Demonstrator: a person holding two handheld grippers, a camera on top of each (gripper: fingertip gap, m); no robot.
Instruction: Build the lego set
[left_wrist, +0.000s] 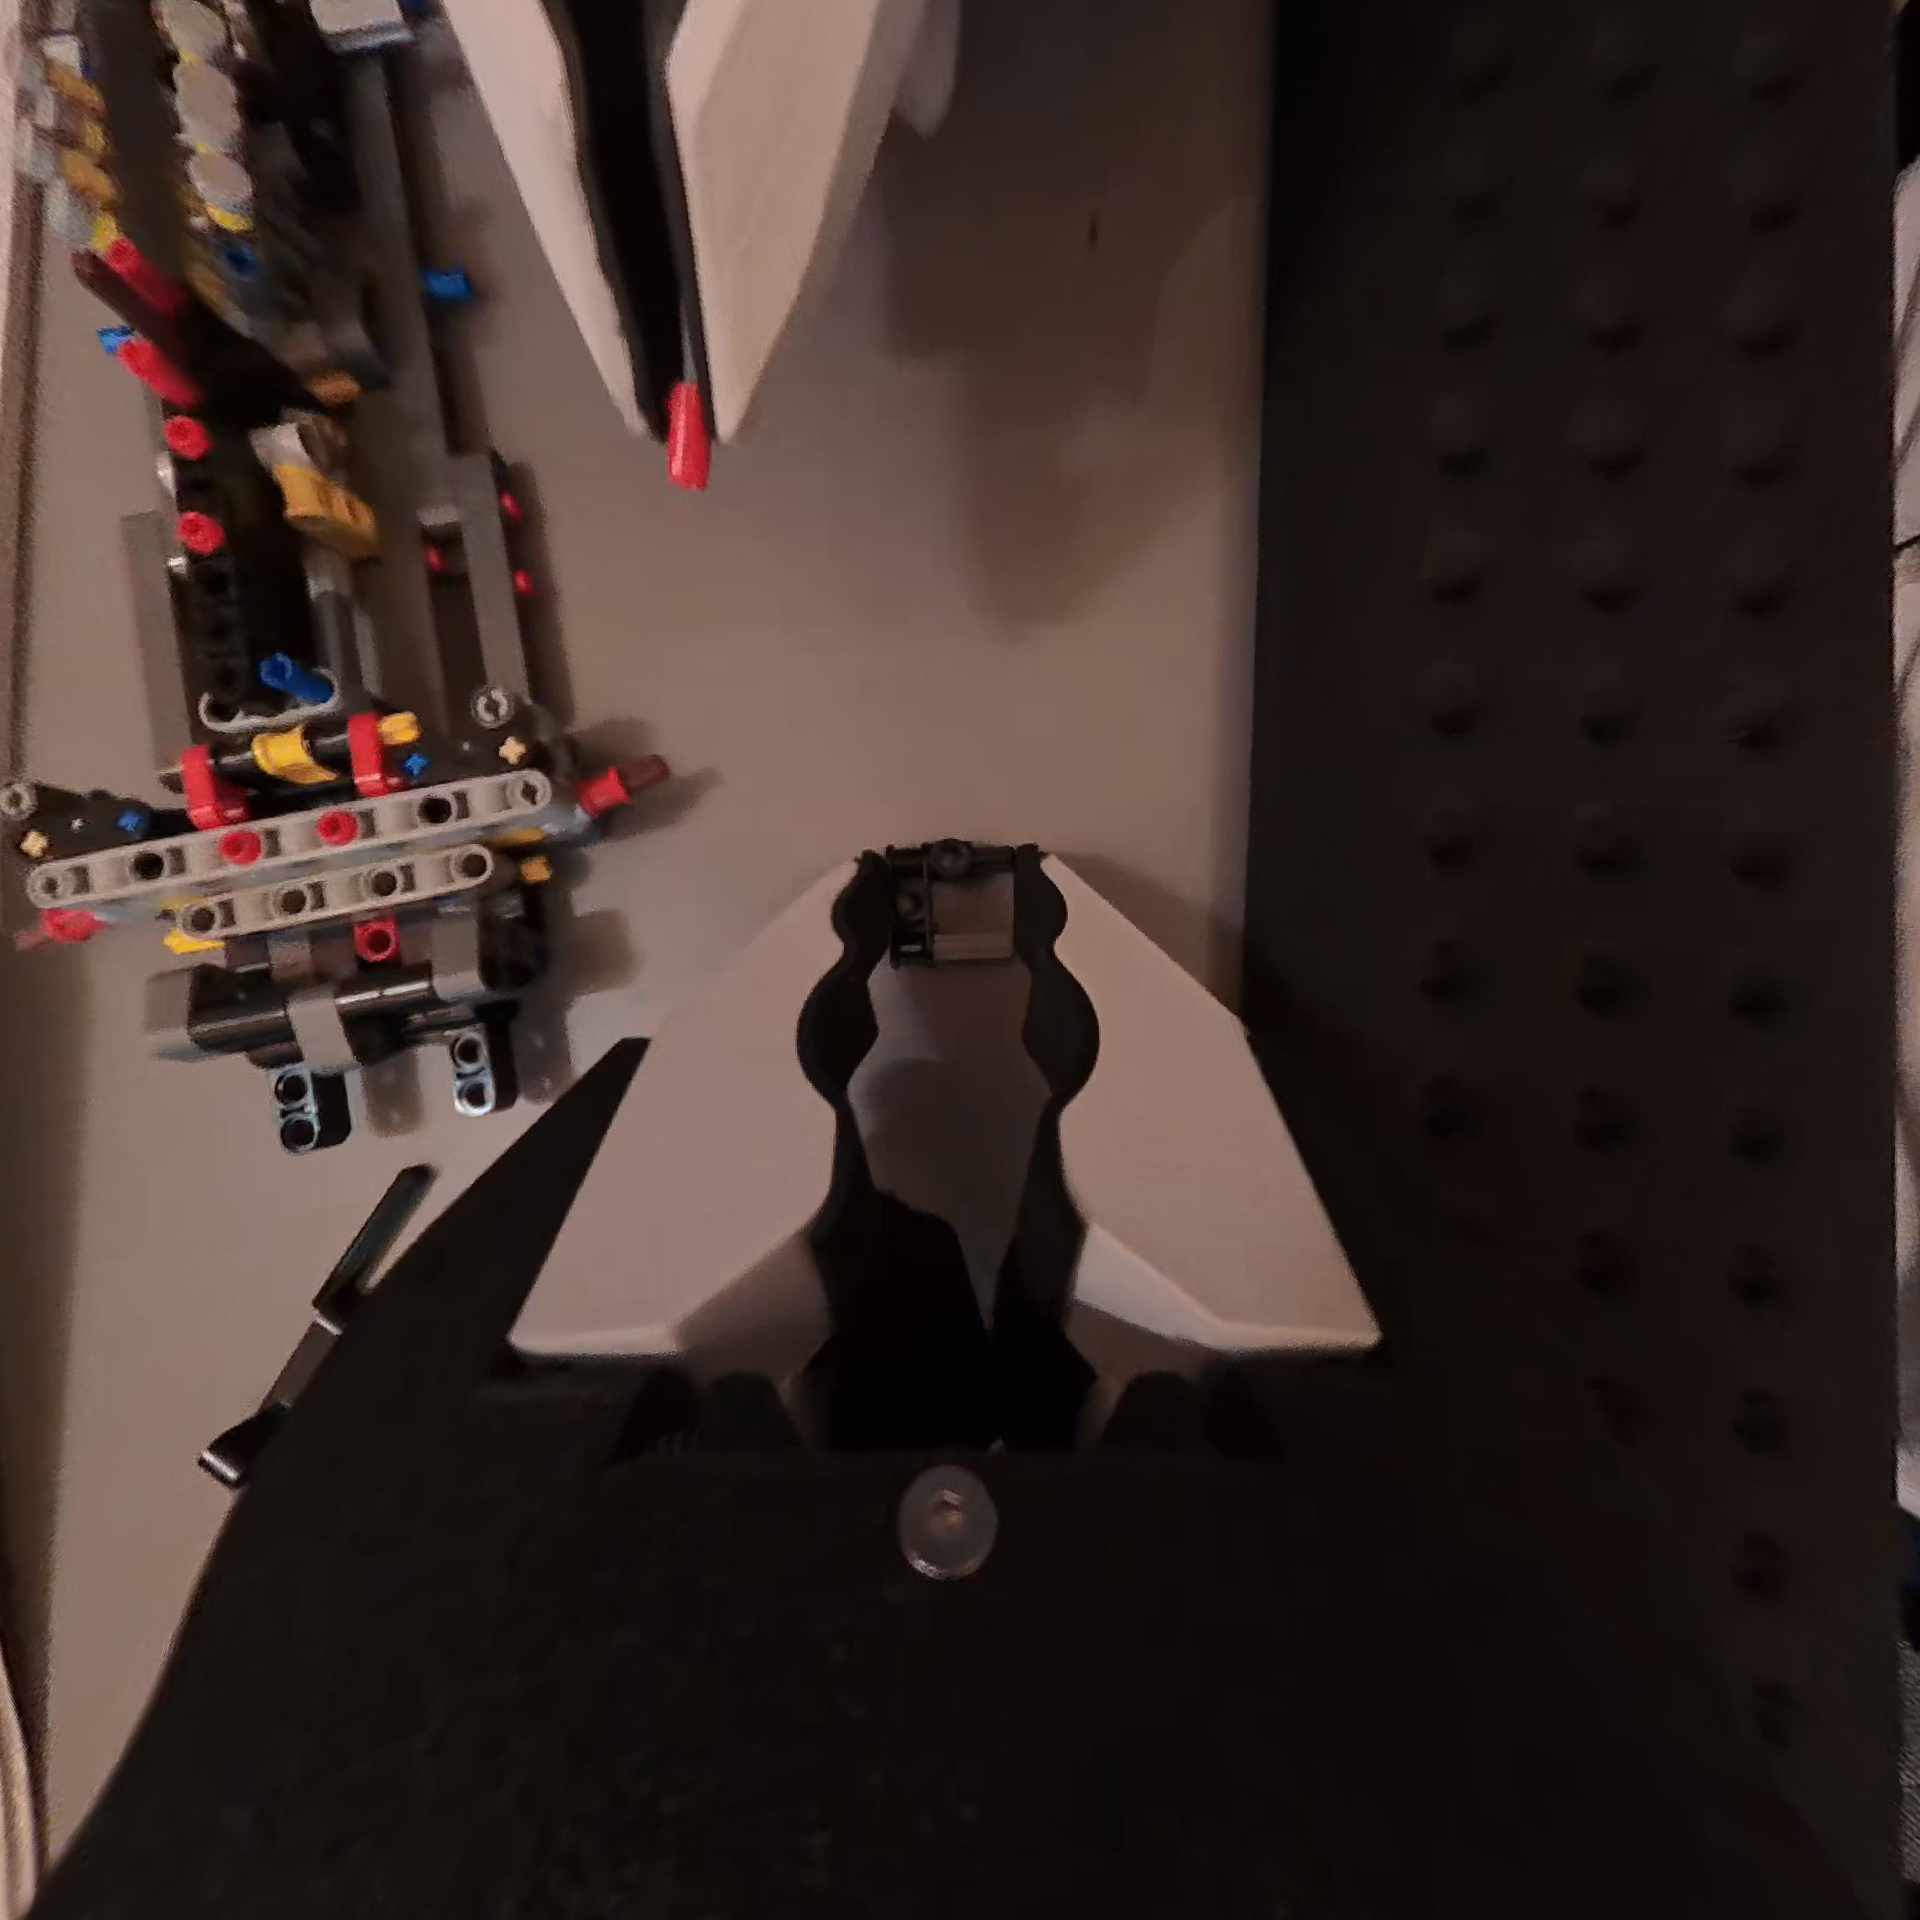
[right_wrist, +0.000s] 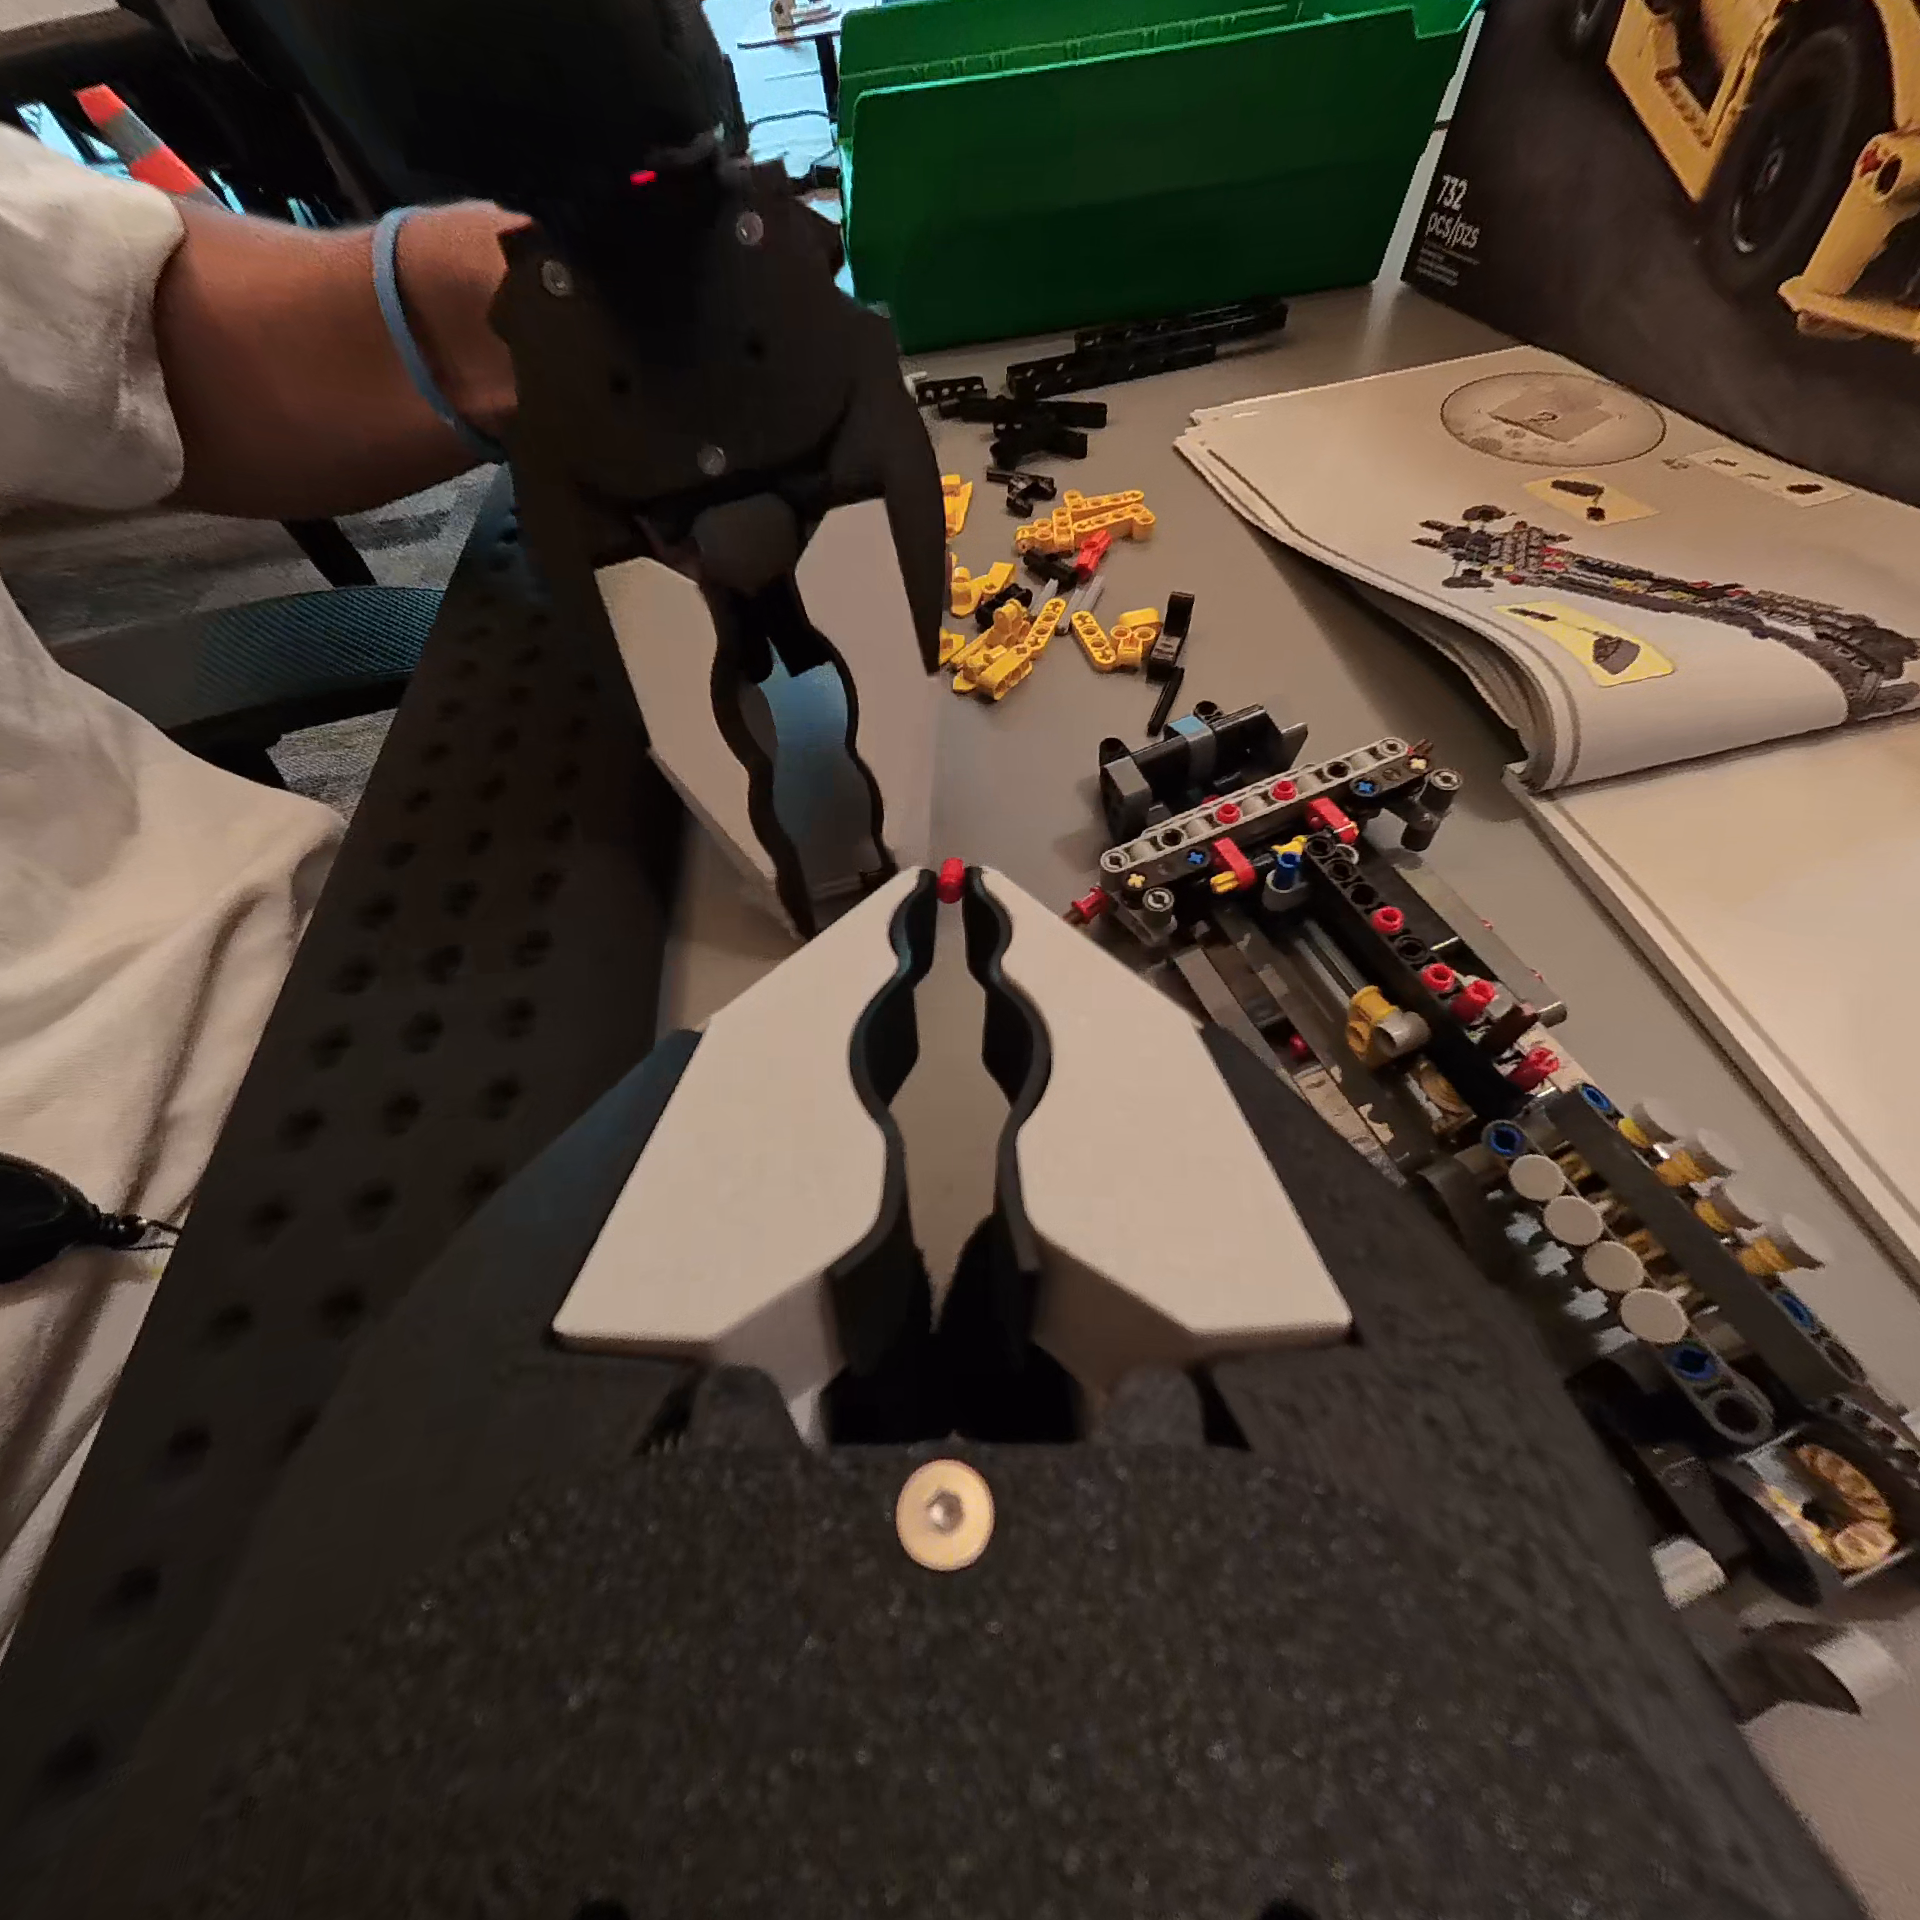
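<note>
Held a small black-and-grey block (left_wrist: 951, 904) in left gripper (left_wrist: 951, 883), a red peg (right_wrist: 949, 879) in right gripper (right_wrist: 949, 883). Long multicoloured chassis (right_wrist: 1382, 997) part-built; loose yellow pieces (right_wrist: 1039, 592) unused.

Left wrist view: looks steeply down along its fingers (left_wrist: 1049, 935) at the bench (left_wrist: 831, 644), close. Right wrist view: lower slant, facing across the bench (right_wrist: 1351, 665) toward a green bin (right_wrist: 1122, 177) and open booklet (right_wrist: 1558, 582). Both views share the lego model (left_wrist: 312, 831) (right_wrist: 1351, 935) and each other's gripper.
</note>
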